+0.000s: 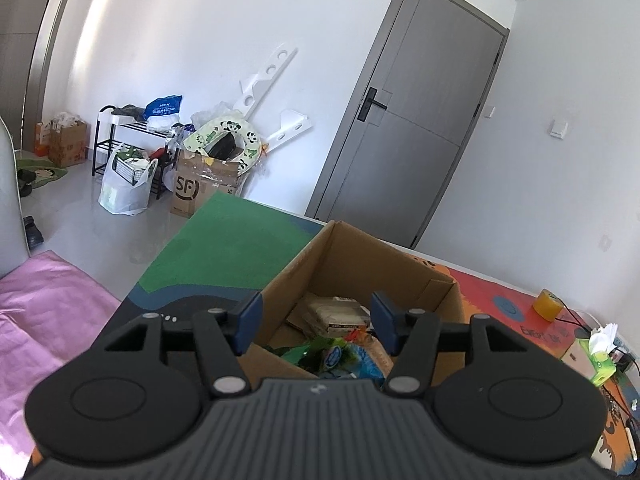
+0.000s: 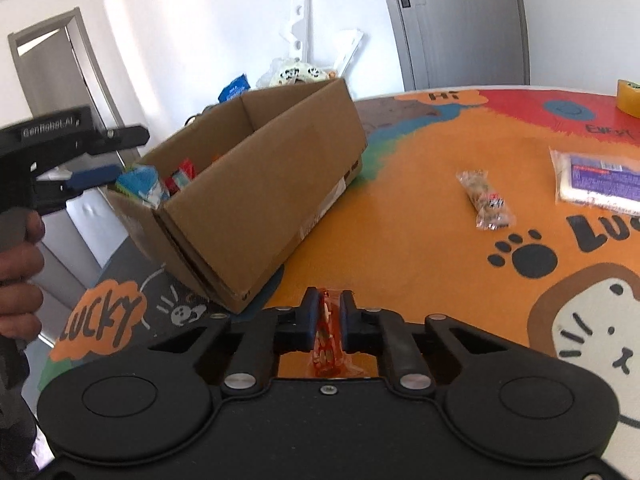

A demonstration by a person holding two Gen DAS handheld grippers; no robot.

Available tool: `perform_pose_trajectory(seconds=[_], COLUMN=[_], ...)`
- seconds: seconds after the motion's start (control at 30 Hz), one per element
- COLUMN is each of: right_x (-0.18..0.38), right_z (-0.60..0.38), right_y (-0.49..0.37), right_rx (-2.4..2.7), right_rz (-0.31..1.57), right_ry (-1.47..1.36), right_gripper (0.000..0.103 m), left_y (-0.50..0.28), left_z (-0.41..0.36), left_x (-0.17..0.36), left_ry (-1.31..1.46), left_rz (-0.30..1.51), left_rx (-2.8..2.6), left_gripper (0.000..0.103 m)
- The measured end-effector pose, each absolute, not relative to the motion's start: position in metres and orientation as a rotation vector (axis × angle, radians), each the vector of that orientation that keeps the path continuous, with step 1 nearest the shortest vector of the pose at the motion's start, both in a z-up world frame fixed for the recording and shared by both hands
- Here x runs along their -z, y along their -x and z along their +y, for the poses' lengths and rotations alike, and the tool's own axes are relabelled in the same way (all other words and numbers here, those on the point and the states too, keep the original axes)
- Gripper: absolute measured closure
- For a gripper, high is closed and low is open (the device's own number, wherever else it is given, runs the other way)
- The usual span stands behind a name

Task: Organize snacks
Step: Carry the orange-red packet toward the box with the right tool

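Right gripper (image 2: pixel 331 322) low over the desk (image 2: pixel 420 240), angled down, jaws pinched on a thin orange-red snack packet (image 2: pixel 327 344) standing edgewise between them; left gripper (image 1: pixel 316 320) hovering above the cardboard box (image 2: pixel 264 184) of snacks near the desk's far-left corner, jaws apart, empty.

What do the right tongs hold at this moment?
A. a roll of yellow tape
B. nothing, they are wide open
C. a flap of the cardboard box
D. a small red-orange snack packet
D: in the right wrist view the right tongs are shut on a small red-orange snack packet.
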State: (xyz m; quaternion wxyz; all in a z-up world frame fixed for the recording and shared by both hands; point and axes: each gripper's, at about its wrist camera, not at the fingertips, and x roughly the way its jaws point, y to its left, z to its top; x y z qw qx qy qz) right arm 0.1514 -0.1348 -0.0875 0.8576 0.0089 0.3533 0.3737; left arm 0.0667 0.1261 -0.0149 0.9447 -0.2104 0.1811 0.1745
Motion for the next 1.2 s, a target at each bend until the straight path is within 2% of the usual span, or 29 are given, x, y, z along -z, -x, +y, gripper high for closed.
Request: perform_pose_trajectory(seconds=[0.1, 0.43, 0.47, 0.53, 0.57, 0.6, 0.63, 0.77, 0.83, 1.2], right_x=[0.083, 0.054, 0.054, 0.059, 0.063, 0.067, 0.071, 0.086, 0.091, 0.059], right_z=[-0.136, -0.135, -0.132, -0.125, -0.122, -0.119, -0.116, -0.108, -0.104, -0.105], right_y=[-0.157, -0.172, -0.172, -0.173, -0.172, -0.172, -0.170, -0.171, -0.173, -0.181], right_rx=[-0.777, -0.758, -0.752, -0.760, -0.755, -0.744, -0.736, -0.714, -0.722, -0.667], right_rz=[0.724, 0.652, 0.665, 0.710, 0.721, 0.726, 0.734, 0.778, 0.801, 0.700], right_ry=[-0.041, -0.058, -0.038, -0.026, -0.013, 0.001, 0.013, 0.049, 0.062, 0.020], right_gripper=[0.101, 0.102, 0.100, 0.087, 0.068, 0.057, 0.055, 0.056, 0.082, 0.085], left_y=[-0.065, -0.059, -0.059, -0.058, -0.058, -0.057, -0.056, -0.050, -0.049, -0.046], left_z=[0.127, 0.134, 0.135, 0.137, 0.138, 0.139, 0.140, 0.144, 0.143, 0.151], left_x=[0.014, 0.009, 0.009, 0.010, 0.010, 0.010, 0.010, 0.008, 0.008, 0.006], left_ry=[0.430, 0.441, 0.444, 0.446, 0.449, 0.453, 0.457, 0.458, 0.458, 0.460], left_rz=[0.365, 0.334, 0.332, 0.331, 0.331, 0.329, 0.330, 0.329, 0.326, 0.328], left_rx=[-0.353, -0.354, -0.354, -0.355, -0.355, -0.354, -0.355, -0.351, -0.355, -0.374], left_gripper=[0.045, 0.045, 0.045, 0.045, 0.045, 0.045, 0.045, 0.045, 0.044, 0.031])
